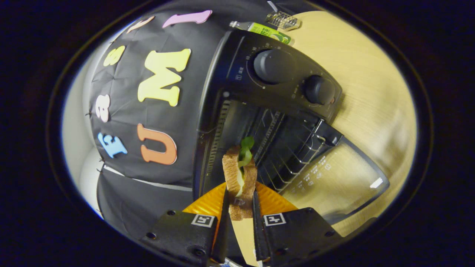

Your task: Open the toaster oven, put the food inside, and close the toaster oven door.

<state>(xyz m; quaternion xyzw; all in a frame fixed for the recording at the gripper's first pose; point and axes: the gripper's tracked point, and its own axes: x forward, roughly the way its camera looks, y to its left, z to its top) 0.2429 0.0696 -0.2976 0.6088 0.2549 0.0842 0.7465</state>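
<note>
The claw [239,207] is clamped on a sandwich [239,174], both fingers pressing its bread, held just before the open toaster oven [259,111]. I'd carry it toward one o'clock onto the wire rack [293,148], clearing the lowered glass door [334,181] at three o'clock. It is browned toast with pale filling and a green leaf poking out.

You can't read the marks around the knobs [274,66]; they're too small. The gripper [240,202] covers the sandwich's [239,174] lower end. At one o'clock from the oven [267,111], a bottle [265,30] is partly hidden behind its top.
</note>
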